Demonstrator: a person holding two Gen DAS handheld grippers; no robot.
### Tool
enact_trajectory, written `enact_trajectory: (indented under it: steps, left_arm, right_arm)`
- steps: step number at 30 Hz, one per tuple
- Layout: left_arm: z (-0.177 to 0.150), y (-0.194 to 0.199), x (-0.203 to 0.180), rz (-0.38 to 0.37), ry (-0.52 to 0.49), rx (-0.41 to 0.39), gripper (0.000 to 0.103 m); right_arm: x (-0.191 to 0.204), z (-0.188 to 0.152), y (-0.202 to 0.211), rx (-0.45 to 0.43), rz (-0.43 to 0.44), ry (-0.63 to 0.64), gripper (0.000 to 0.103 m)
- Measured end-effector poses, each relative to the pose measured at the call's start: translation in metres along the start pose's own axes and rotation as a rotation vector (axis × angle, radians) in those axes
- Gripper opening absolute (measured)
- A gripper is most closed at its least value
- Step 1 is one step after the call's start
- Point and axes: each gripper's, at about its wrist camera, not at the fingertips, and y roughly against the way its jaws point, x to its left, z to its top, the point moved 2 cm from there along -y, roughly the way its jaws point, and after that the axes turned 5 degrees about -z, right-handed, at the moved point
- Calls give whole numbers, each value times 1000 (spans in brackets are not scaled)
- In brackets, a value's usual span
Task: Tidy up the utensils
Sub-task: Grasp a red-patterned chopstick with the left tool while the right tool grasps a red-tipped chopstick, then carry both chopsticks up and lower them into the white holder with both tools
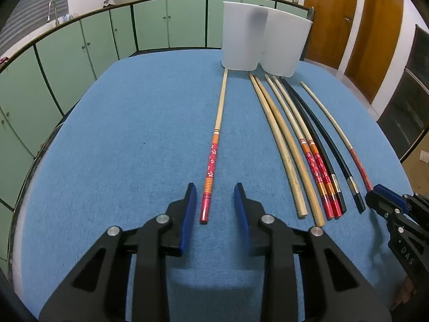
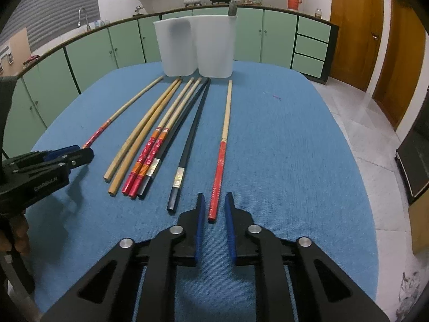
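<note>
Left tongs [image 1: 214, 201] stand wide apart and hold nothing; the red butt end of the floral chopstick [image 1: 211, 161] lies between the blue pads, nearer the left pad [image 1: 187, 214], with no contact visible. Right tongs [image 2: 214, 209] stand at a narrower gap, also holding nothing, and bracket the butt of the red-handled chopstick [image 2: 218, 166] lying at the right end of the row.

Both chopsticks lie flat on the blue bench [image 1: 120, 134], tips pointing toward the two white holders [image 1: 262, 37] at the far edge. Between them lie the two plain bamboo chopsticks [image 1: 281, 139], the floral pair [image 1: 316, 166] and the two black chopsticks [image 1: 335, 155], close together.

Procedure, as judged from this position:
1. Centre each stick between its pads before closing. The left tongs need a slight shift to the left.
2. Lower until the pads straddle the stick near the bench, then close squarely across the round shaft. A skewed closure will probably roll the stick aside.
3. Grip a little forward of the butt. A grip at the very end leaves a long overhang, and the tip is likely to droop.
4. Lift clear of the cloth before travelling, keeping the right-hand stick away from the nearest black chopstick.
5. Tilt tip-down over the chosen holder and release only once the tip is inside the rim.

Holder contents cannot be determined through the translucent walls.
</note>
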Motion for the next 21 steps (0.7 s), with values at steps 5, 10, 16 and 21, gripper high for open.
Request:
enact_trajectory:
  steps: [5, 10, 16, 21]
  left_arm:
    - [-1, 0, -5, -7, -22, 2, 8]
    - [1, 4, -3, -37, -8, 2, 5]
    - [9, 24, -6, -46, -29, -27, 5]
    - [27, 58, -12, -53, -64, -108, 5]
  right_arm:
    - [-2, 0, 0, -2, 5, -9, 7]
    - [-13, 4, 8, -36, 29, -62, 6]
    - [-22, 18, 30, -85, 22, -73, 6]
    - [-32, 39, 59, -164, 18, -79, 6]
